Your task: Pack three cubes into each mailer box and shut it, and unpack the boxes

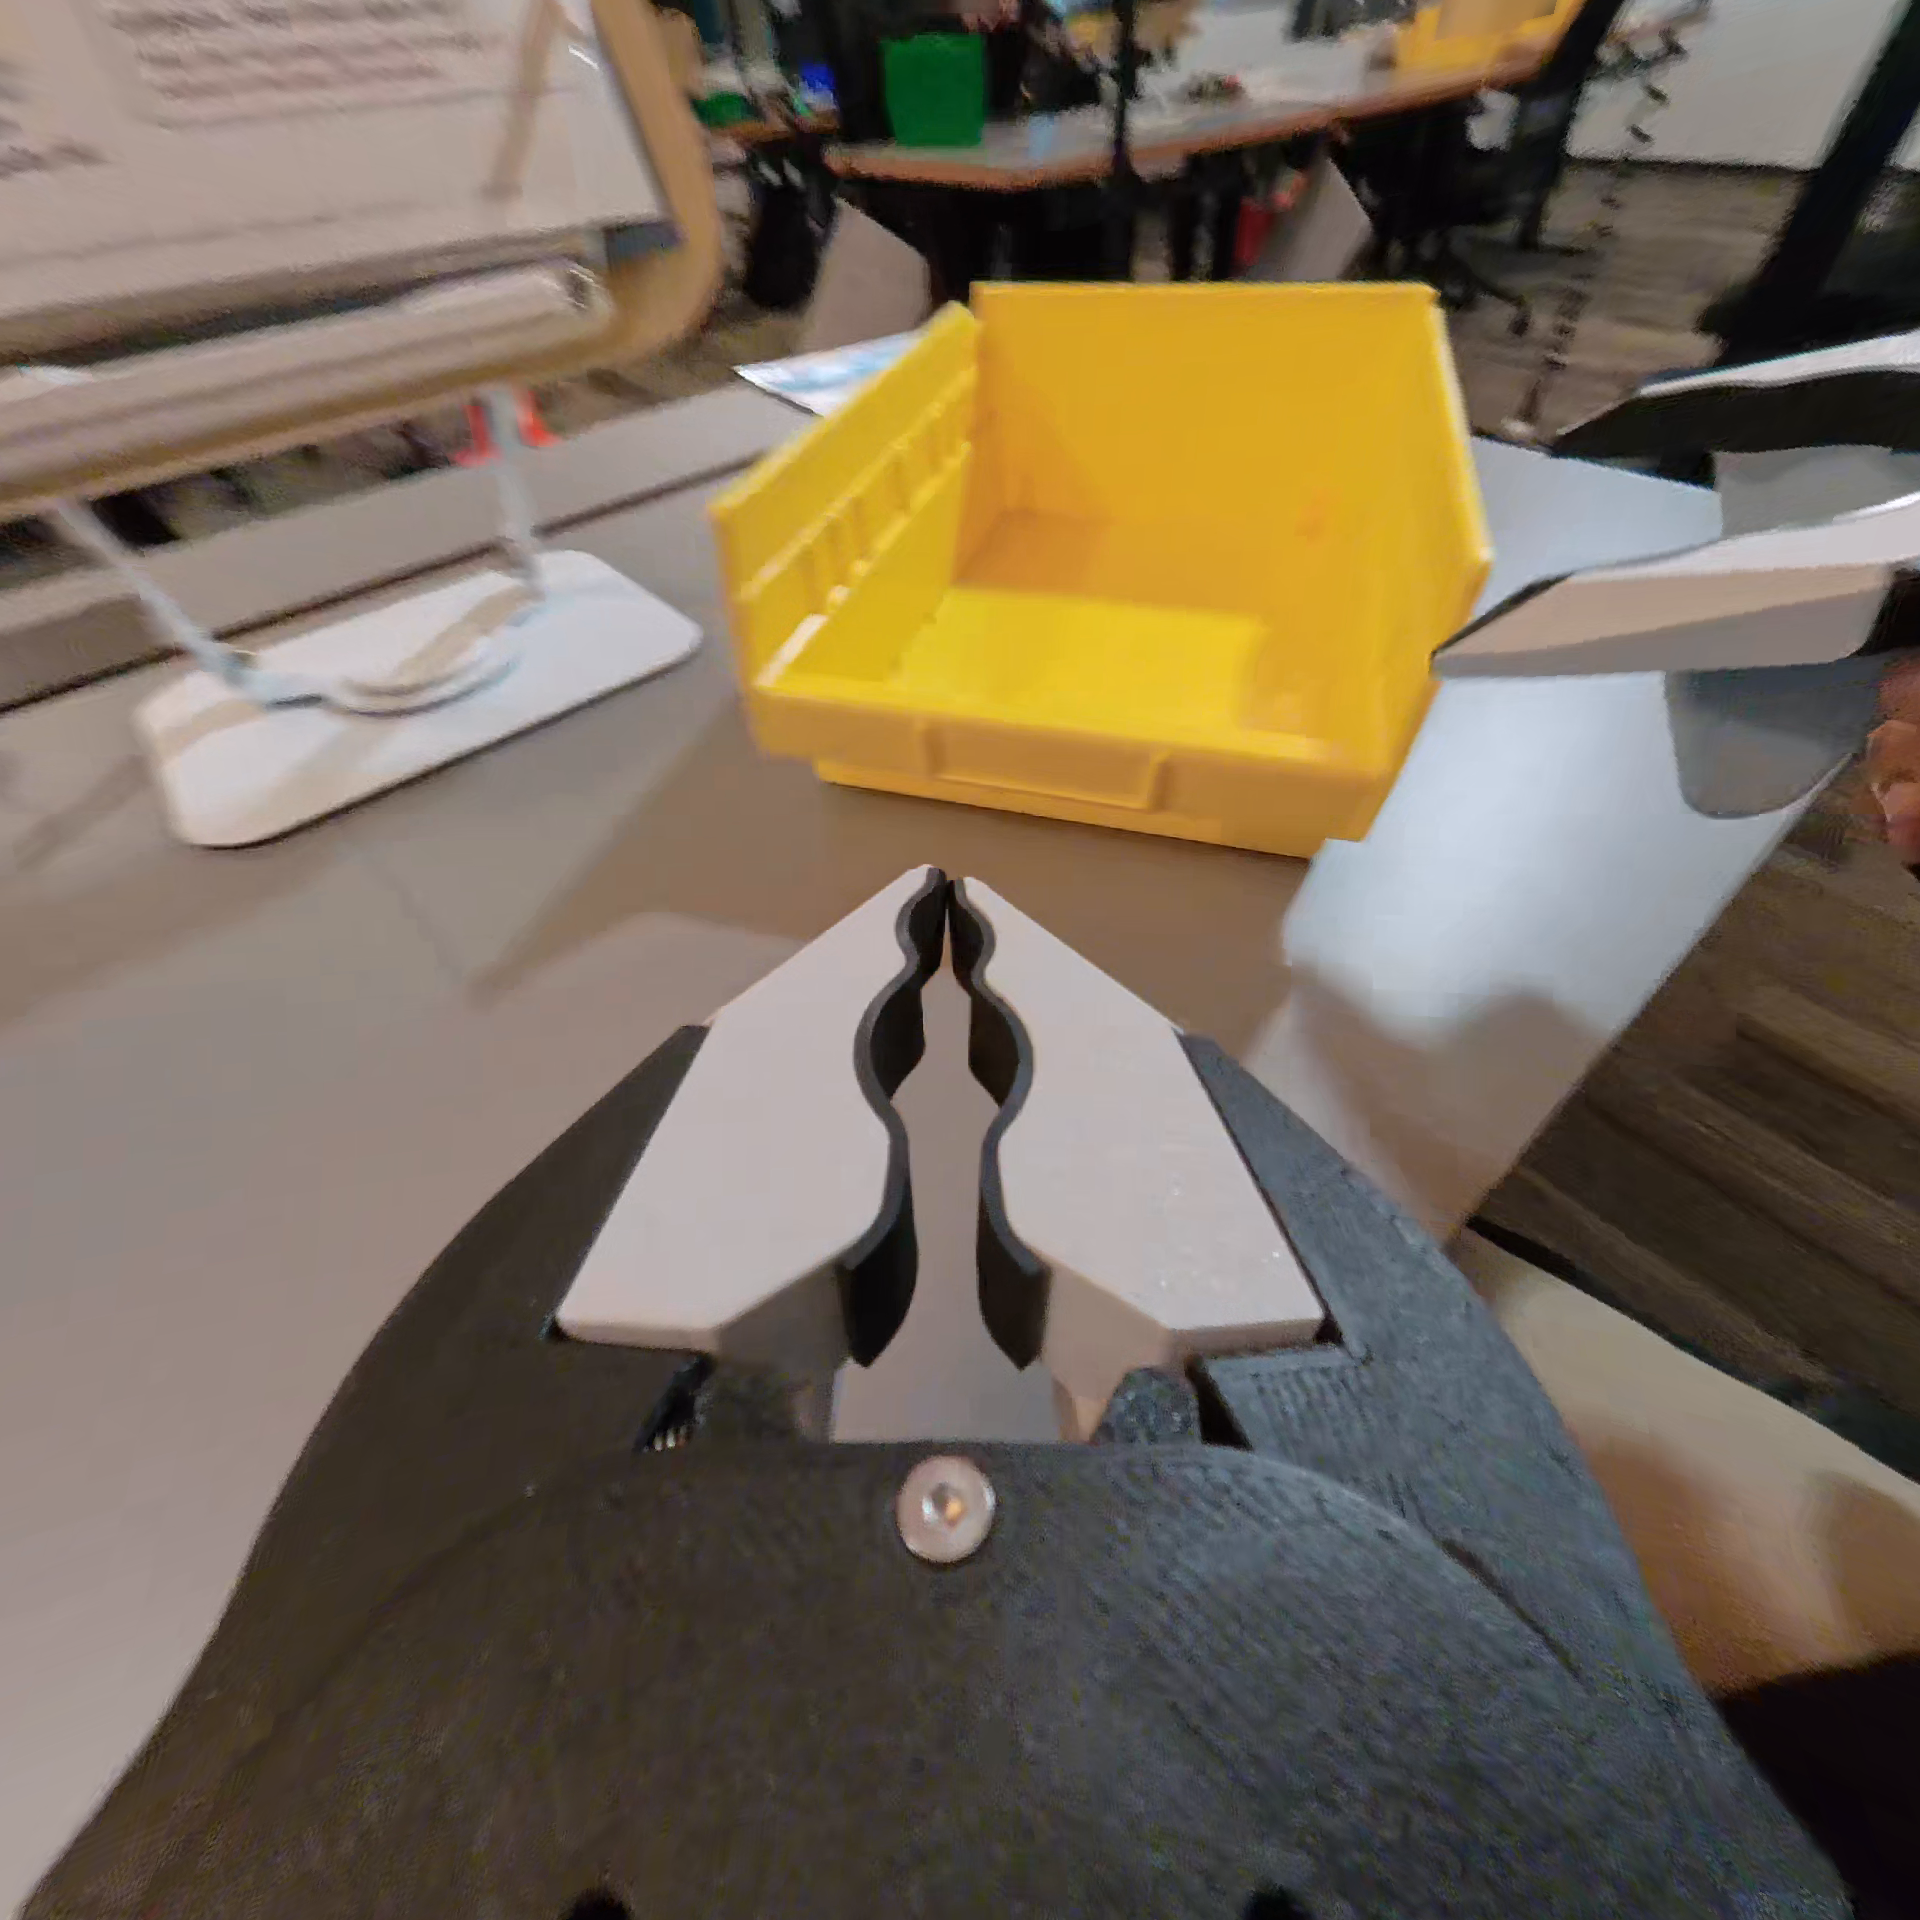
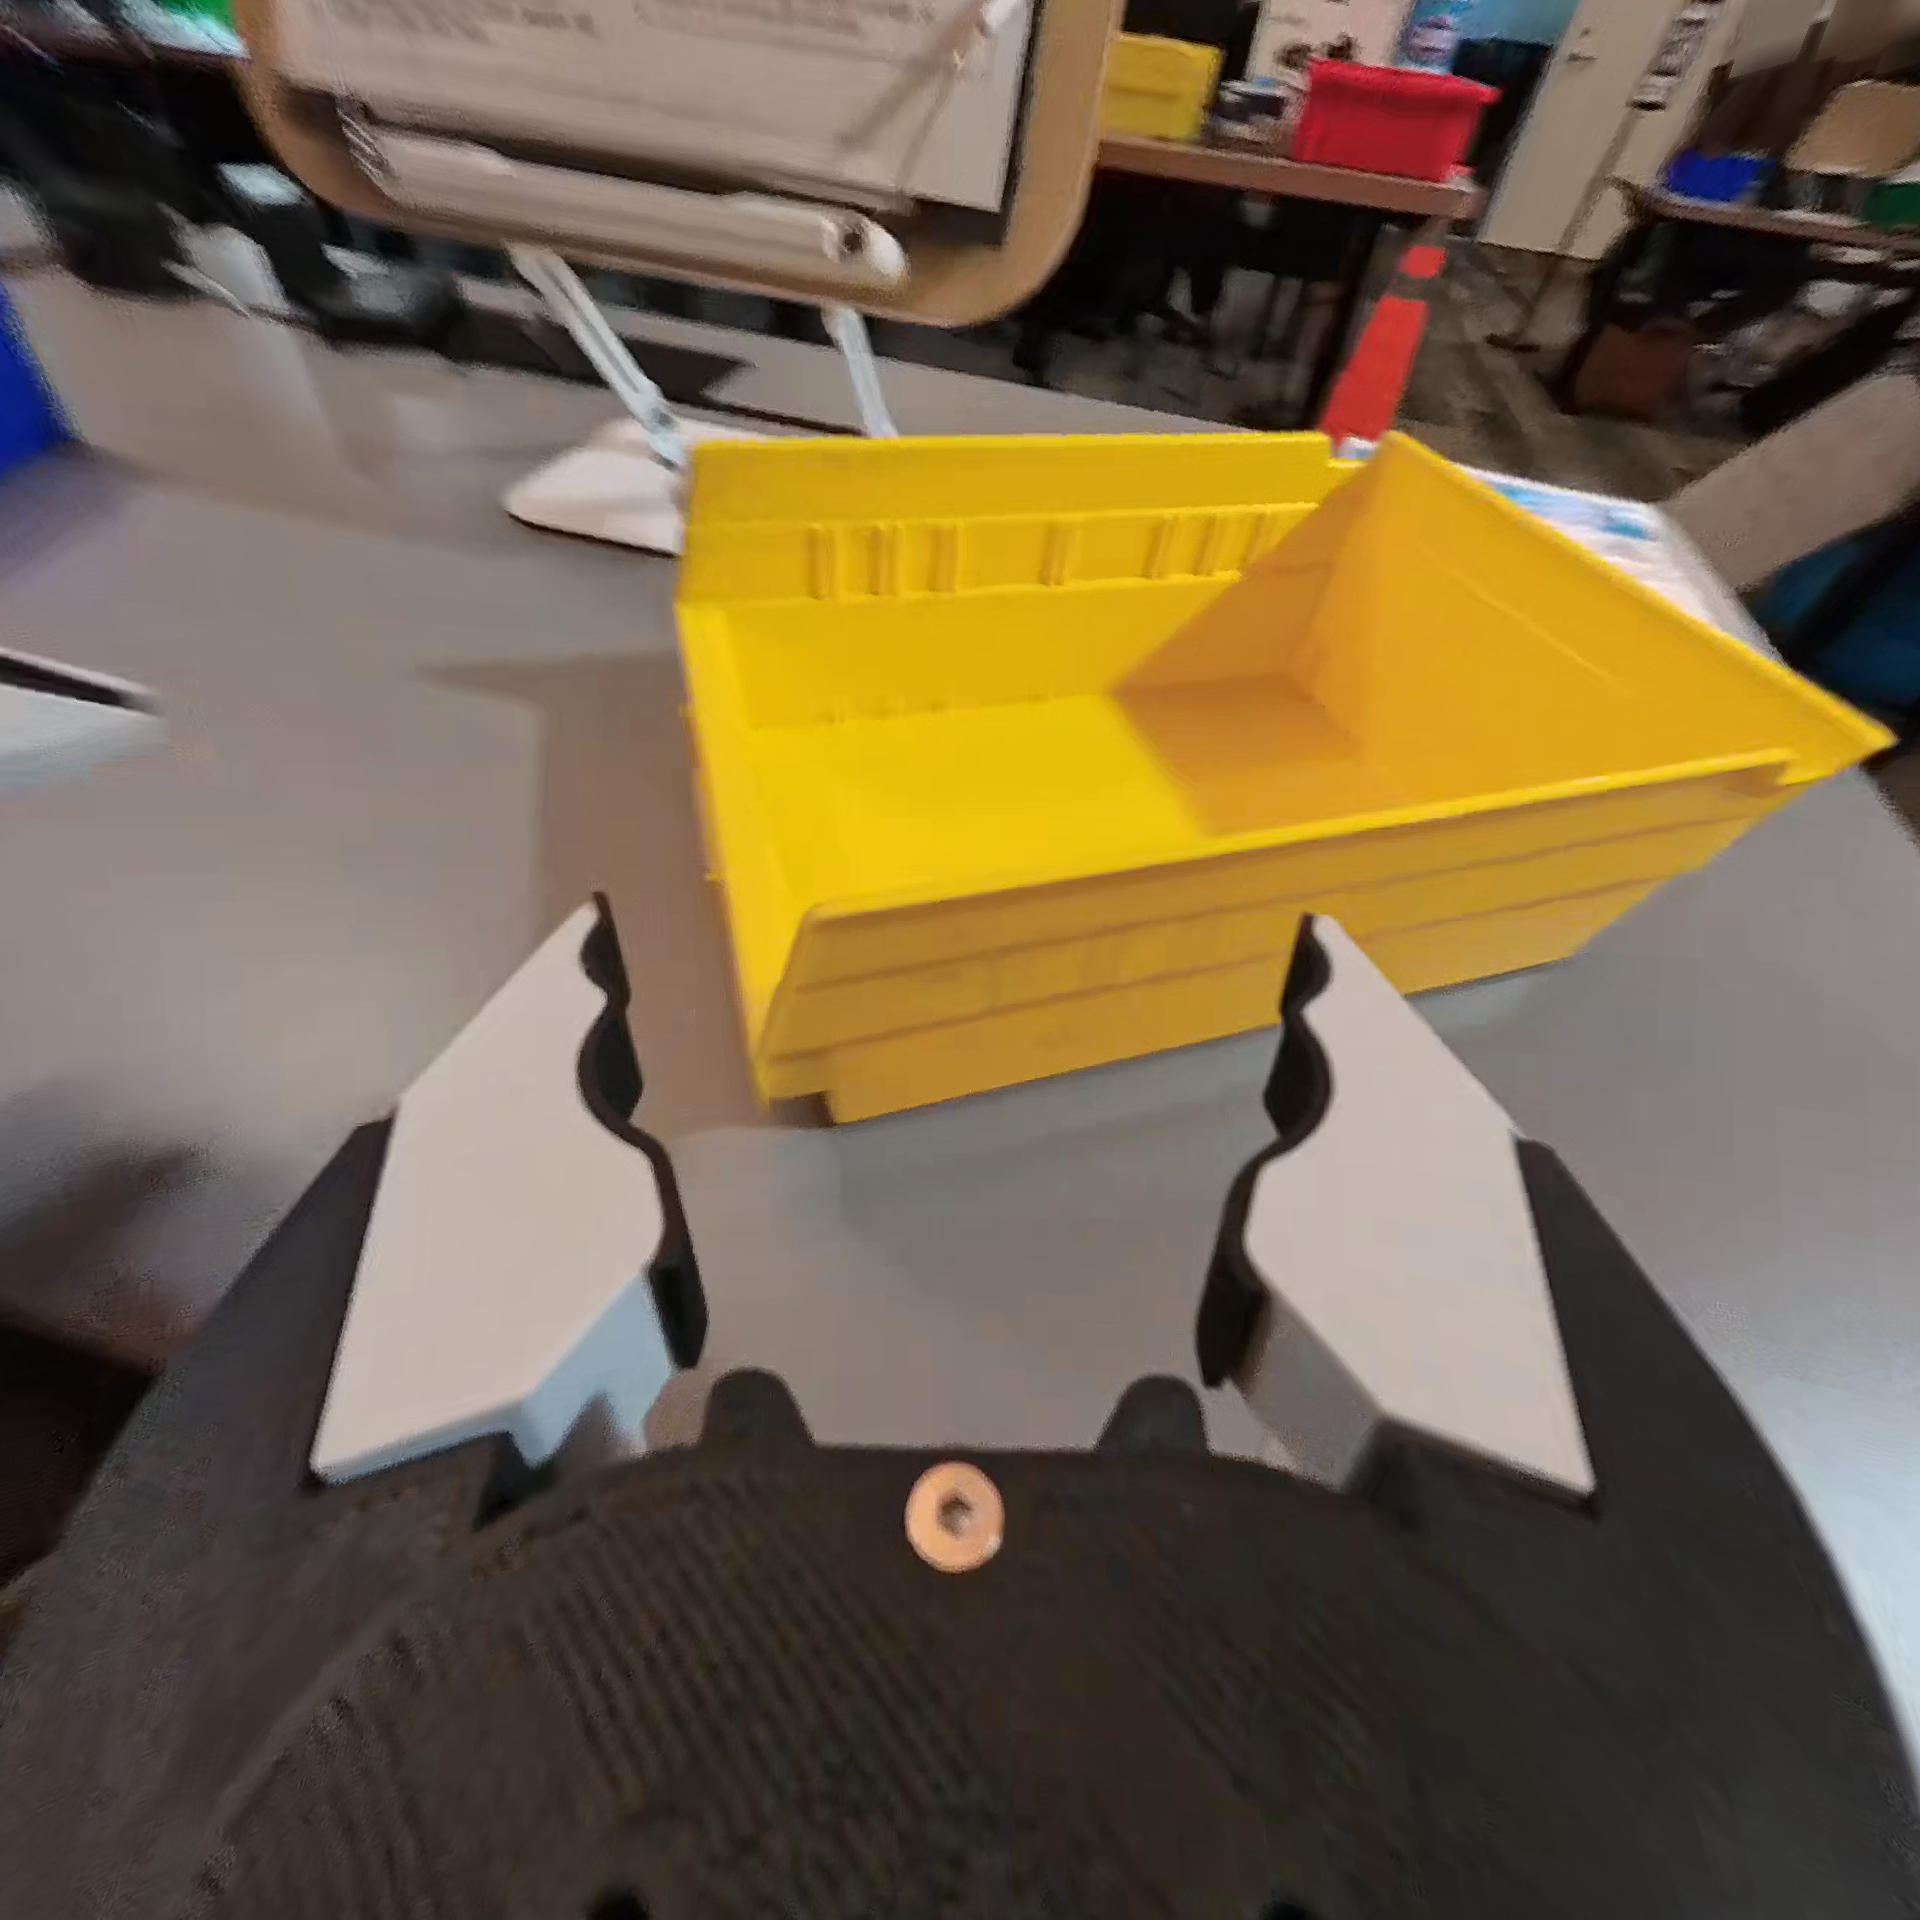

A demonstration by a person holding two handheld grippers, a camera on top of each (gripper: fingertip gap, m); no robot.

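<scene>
My left gripper point(image 1: 948, 883) hovers over the grey bench point(image 1: 312, 1039) w/ jaws closed, tips touching, nothing between them. My right gripper point(image 2: 951, 925) has jaws spread wide, empty, also above the bench, just beside the near long wall of the yellow bin point(image 2: 1143, 831).

In the left wrist view the bin point(image 1: 1101, 582) sits ahead of my closed tips, low front lip facing me, a bare strip of bench in between. Inside is bare yellow floor; no cubes or mailer boxes visible in either view, so can't say where they are. Right gripper point(image 1: 1455, 649) shows at the right edge of the left wrist view, beside the bin's right wall; can't tell if it touches.

Behind the bin, to the left: a white stand base point(image 1: 416, 707) on the bench, holding a tilted board w/ papers point(image 1: 312, 135). Same stand point(image 2: 665, 135) appears at the top of the right wrist view, base just behind the bin's far wall. A printed sheet w/ blue marks point(image 2: 1590, 520) lies under the bin's far corner area.

Bkgd is blurred: other tables, a red tub point(image 2: 1392, 109), an orange cone point(image 2: 1382, 353), a green bin point(image 1: 935, 88).
</scene>
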